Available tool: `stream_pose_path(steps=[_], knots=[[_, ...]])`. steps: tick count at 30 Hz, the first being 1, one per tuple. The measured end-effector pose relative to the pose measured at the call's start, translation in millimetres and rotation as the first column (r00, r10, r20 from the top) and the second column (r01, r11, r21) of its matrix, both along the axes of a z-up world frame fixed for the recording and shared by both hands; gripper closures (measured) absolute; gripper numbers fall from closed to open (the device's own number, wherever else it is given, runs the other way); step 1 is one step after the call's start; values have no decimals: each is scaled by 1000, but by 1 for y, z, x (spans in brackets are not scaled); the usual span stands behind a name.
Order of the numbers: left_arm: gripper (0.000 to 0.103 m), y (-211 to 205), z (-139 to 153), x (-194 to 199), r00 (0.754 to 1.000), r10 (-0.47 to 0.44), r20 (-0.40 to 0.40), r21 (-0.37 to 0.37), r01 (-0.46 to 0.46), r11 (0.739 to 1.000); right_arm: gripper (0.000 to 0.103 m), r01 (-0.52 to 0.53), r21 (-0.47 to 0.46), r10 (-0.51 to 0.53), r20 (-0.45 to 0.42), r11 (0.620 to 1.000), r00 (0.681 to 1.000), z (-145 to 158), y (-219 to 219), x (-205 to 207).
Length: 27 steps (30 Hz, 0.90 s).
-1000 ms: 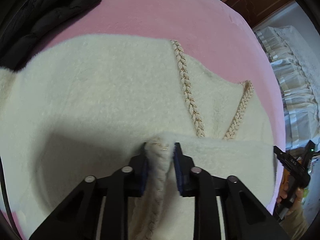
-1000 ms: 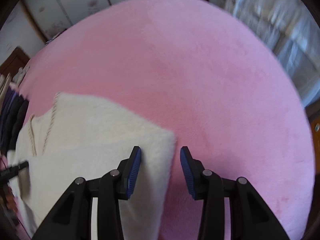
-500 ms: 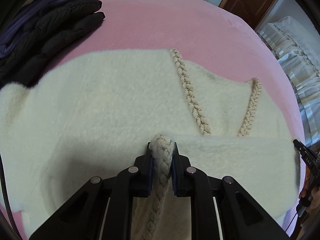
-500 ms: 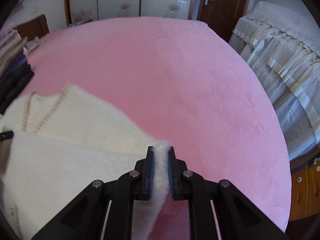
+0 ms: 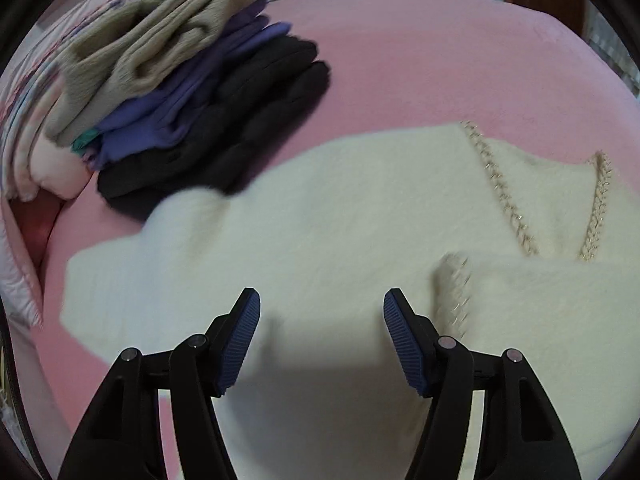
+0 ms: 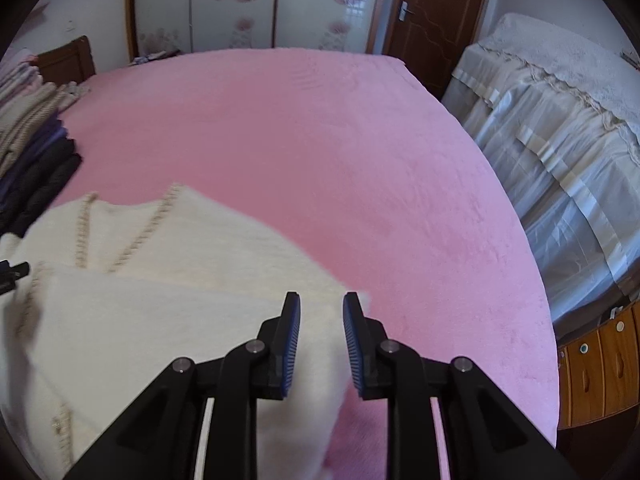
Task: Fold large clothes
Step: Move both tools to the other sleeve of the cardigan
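A fluffy cream garment [image 5: 340,208] with braided gold-flecked trim [image 5: 500,188] lies partly folded on the pink bedspread [image 5: 420,60]. My left gripper [image 5: 322,296] hovers over it, jaws wide and still opening, with nothing between the pads. The braided edge it held lies just right of its right finger. In the right wrist view, my right gripper [image 6: 322,298] stands above the garment's [image 6: 160,300] right corner. Its jaws are opening, and blurred cream fabric hangs loose in the gap without being pressed.
A stack of folded clothes [image 5: 192,80] in tan, purple and black sits at the bed's far left, touching the garment's sleeve. Right of the pink bedspread [image 6: 320,140] stand a second bed under a white cover [image 6: 560,140] and wooden drawers [image 6: 600,360].
The left gripper let go of the braided edge, opened wide and tilted up, bringing the clothes stack into view. The right gripper pinched the garment's corner, then loosened and rose.
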<state>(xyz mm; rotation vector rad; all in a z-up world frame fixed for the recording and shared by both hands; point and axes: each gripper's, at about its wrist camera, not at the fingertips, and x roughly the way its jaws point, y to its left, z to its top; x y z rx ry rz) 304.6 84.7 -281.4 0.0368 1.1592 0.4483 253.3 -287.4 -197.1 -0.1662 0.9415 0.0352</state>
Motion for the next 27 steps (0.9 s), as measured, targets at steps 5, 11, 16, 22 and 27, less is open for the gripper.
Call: stream_pose_path(steps=[5,11,16,22,27], knots=[[40,9,46,-44,994,97,55,-104,-91,990,81,-94,27,93,14,995,996,39,27,-39],[40,-27,98,-94,987,130,90,-157,-115,981,81,-157,108,160,-16,982,987,80,49,-74],[40,-63,146,-127,985,121,126,-175,-98,980,77,-198,183,209,-42,963,977,109,59,-90],[26,-71,188,-153,969,166,184,-190,-130,973,69,-277,221,291,-32,935,956,134,79,-105],[24,-54,213,-174,961,191,201,-172,-158,972,69,-353,192,362,-14,916,932,147,108,-117]])
